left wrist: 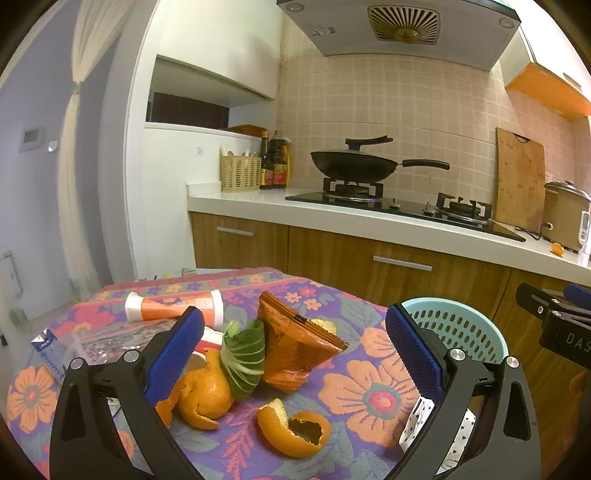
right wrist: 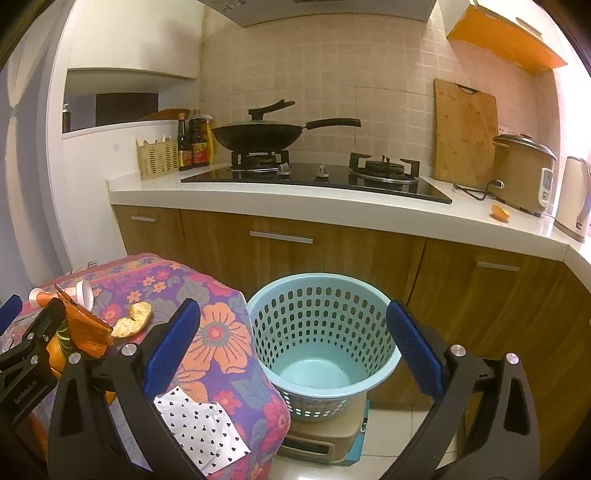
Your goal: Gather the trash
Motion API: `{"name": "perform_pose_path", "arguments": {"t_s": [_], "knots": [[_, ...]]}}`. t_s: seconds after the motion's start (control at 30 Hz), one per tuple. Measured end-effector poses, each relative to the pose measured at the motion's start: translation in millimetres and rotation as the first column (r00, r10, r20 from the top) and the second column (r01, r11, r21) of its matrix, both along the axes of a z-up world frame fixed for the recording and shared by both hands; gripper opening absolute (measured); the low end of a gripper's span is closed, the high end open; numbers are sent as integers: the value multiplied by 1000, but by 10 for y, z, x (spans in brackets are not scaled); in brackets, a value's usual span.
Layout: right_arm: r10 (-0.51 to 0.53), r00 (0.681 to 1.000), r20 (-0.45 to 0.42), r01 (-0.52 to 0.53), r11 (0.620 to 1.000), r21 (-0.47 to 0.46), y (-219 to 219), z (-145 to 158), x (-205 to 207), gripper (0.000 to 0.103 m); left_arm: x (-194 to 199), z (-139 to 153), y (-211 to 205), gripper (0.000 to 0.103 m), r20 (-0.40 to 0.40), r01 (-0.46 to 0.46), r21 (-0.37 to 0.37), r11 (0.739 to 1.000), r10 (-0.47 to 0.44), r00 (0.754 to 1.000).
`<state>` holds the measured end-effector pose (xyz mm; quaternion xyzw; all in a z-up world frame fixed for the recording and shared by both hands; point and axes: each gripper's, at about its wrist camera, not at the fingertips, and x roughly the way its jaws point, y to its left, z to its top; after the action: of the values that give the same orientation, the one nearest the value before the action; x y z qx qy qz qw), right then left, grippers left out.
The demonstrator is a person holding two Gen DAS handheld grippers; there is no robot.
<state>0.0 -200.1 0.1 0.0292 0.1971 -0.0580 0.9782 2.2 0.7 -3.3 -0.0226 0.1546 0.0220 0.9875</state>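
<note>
Left gripper [left wrist: 295, 354] hangs over the flowered cloth with its blue-padded fingers [left wrist: 173, 354] spread wide, grasping nothing. Between them lies the trash: a curled orange peel [left wrist: 291, 432] nearest, a larger piece of orange peel [left wrist: 207, 391] touching the inner side of the left finger, a bok choy leaf [left wrist: 245, 354] standing against it, and a crumpled orange snack wrapper [left wrist: 295, 343] just beside the leaf. Print on the wrapper is too creased to read. Behind sits an orange-and-white tube [left wrist: 173, 306] on its side, its label unreadable, and a clear printed bag [left wrist: 96, 343] at the left.

Right gripper [right wrist: 293, 343] is released too, fingers [right wrist: 413, 350] wide apart and empty, framing the light blue perforated waste basket [right wrist: 321, 317], which stands on a beige box [right wrist: 325, 439] on the tiled floor, just beside the cloth-covered worktop [right wrist: 221, 343]. A white paper with black hearts [right wrist: 203, 432] lies at the worktop's near corner. Another dried peel [right wrist: 133, 319] rests further back by the wrapper. The left gripper's body, at the left of this view, carries small lettering I cannot read.

Beyond, a white kitchen counter [right wrist: 332, 210] over wooden cabinets carries a black gas hob with a lidded wok [right wrist: 258, 134], sauce bottles [right wrist: 194, 142], a cream utensil basket [right wrist: 158, 158], a wooden cutting board [right wrist: 463, 133], a rice cooker [right wrist: 522, 173] and one stray peel [right wrist: 500, 213]. Pink tiles behind, range hood [left wrist: 399, 26] above.
</note>
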Motion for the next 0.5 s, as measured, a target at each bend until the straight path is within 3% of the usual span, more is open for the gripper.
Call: {"name": "perform_pose_path", "arguments": {"t_s": [0.5], "knots": [[-8, 1000, 23, 8, 1000, -8, -16, 53, -64, 95, 17, 9, 81, 95, 0, -7, -13, 1000, 7, 1000]]}}
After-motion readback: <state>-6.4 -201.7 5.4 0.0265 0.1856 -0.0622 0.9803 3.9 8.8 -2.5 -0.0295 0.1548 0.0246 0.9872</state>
